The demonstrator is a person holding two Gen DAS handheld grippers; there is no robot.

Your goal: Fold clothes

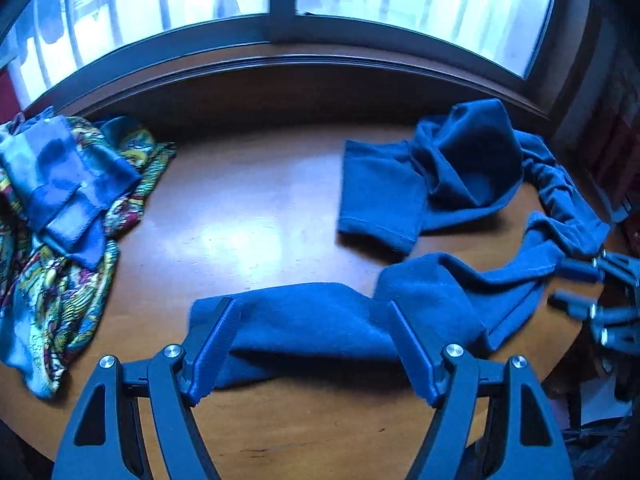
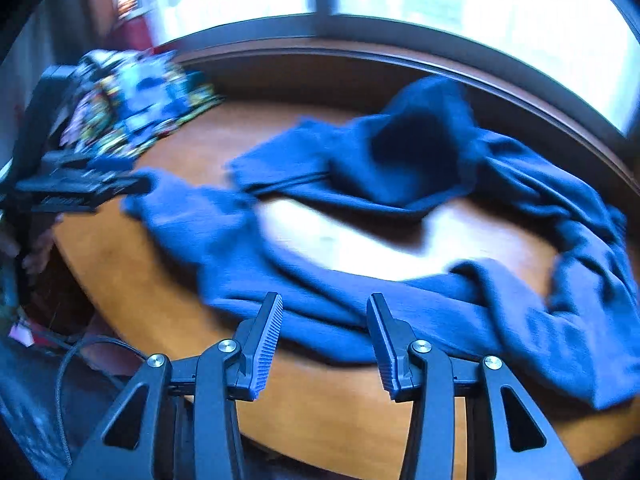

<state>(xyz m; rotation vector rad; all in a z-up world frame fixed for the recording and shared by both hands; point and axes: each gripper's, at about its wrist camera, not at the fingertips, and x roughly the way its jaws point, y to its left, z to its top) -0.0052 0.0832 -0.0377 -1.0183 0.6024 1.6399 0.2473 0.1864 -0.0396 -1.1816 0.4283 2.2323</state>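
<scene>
Your left tool [image 1: 312,344] stands released, its two fingers spread wide at the bottom centre of the left wrist frame, with a flat end of the blue garment [image 1: 400,208] lying between and just beyond them on the wooden surface [image 1: 248,216]; whether the pads touch cloth you cannot tell. Your right tool [image 2: 324,344] is likewise released at the bottom centre of its frame, fingers apart over the near hem. The garment runs as a long loop: from the left tool's end it goes toward the right edge of the frame, bunches there, then curls back to the upper right, where a hood-like mound and a flat panel sit near the window [image 1: 280,0]. So the long axis lies crosswise to both tools, and each has its own end of the near edge close ahead. The left view shows a patterned pile of clothes [image 1: 60,220] at the left of the frame sharply; the right view blurs it but shows bare surface inside the loop.
</scene>
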